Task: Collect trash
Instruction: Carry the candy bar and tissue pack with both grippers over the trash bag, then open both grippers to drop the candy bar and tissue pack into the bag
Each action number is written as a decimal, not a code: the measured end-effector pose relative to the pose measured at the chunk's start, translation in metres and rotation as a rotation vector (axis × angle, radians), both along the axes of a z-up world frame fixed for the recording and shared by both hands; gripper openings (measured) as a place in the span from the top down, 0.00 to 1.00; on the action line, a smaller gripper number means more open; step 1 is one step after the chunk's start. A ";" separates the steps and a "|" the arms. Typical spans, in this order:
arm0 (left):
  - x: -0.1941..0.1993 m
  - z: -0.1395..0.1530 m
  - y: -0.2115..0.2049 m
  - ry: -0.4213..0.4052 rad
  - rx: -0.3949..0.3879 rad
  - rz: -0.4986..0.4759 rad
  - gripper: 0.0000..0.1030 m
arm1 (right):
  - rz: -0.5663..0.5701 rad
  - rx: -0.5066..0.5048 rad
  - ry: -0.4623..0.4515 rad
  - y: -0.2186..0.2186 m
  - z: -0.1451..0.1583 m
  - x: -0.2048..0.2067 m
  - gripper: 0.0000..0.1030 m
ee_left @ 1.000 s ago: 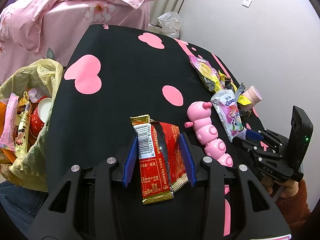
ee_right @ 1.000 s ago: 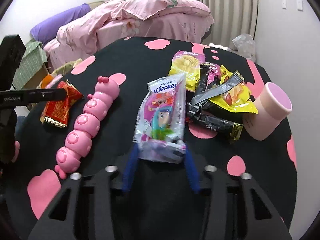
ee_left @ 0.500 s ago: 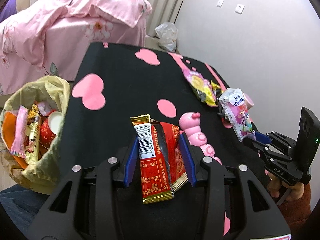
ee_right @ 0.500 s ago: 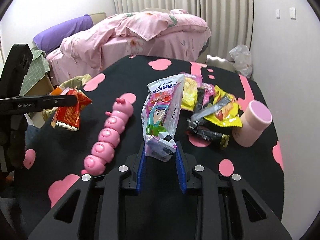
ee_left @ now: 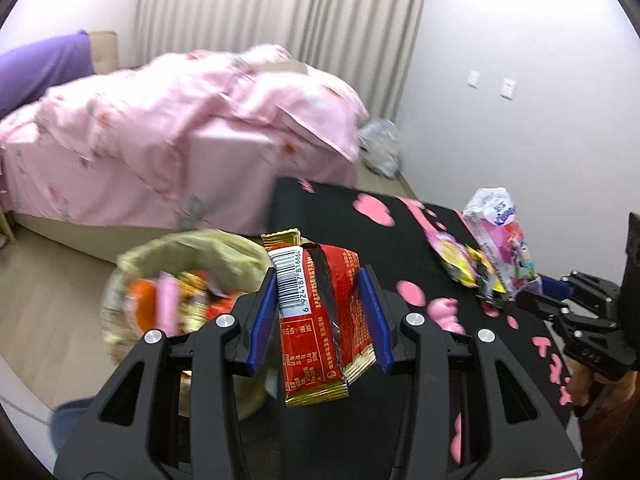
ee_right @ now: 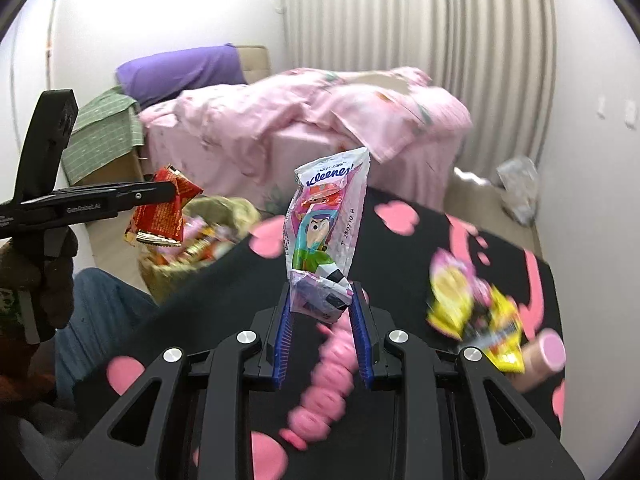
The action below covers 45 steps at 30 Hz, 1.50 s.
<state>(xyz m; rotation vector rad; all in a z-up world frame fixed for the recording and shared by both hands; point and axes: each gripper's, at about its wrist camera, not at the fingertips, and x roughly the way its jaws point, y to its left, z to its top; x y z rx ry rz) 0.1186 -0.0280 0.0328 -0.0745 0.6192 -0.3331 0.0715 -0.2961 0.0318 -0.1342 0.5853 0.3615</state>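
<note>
Currently my left gripper (ee_left: 318, 312) pinches a red wrapper (ee_left: 320, 320) between its blue pads, clear of the black table (ee_left: 340, 216). The wrapper hangs near the trash basket (ee_left: 132, 264), which stands on the floor at the table's left edge. My right gripper (ee_right: 322, 328) clamps a tissue pack (ee_right: 326, 232) by its lower end; the pack stands upright above the table. More wrappers (ee_right: 472, 304) lie at right, with a pink cup (ee_right: 540, 360) just beside them. A pink caterpillar toy (ee_right: 328, 384) lies near.

A home bedroom: a bed (ee_left: 192, 128) with rumpled pink bedding, a purple pillow (ee_right: 180, 70), and pale pleated curtains (ee_left: 280, 8).
</note>
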 end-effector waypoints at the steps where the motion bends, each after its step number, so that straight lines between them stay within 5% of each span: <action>1: -0.002 0.003 0.013 -0.016 0.005 0.026 0.62 | 0.016 -0.008 -0.010 0.011 0.005 0.001 0.74; 10: -0.002 0.006 0.098 -0.063 -0.051 0.203 0.62 | 0.118 -0.027 -0.003 0.076 0.022 0.019 0.74; 17: 0.007 -0.013 0.149 -0.012 -0.136 0.323 0.62 | 0.204 -0.040 0.060 0.123 0.014 0.049 0.74; 30: 0.050 -0.064 0.136 0.096 -0.126 0.274 0.62 | 0.339 -0.056 0.196 0.187 -0.041 0.138 0.74; 41: 0.076 -0.092 0.136 0.172 -0.112 0.273 0.61 | 0.368 -0.084 0.250 0.202 -0.071 0.168 0.73; 45: 0.088 -0.096 0.156 0.195 -0.265 0.270 0.49 | 0.356 -0.079 0.244 0.203 -0.076 0.172 0.50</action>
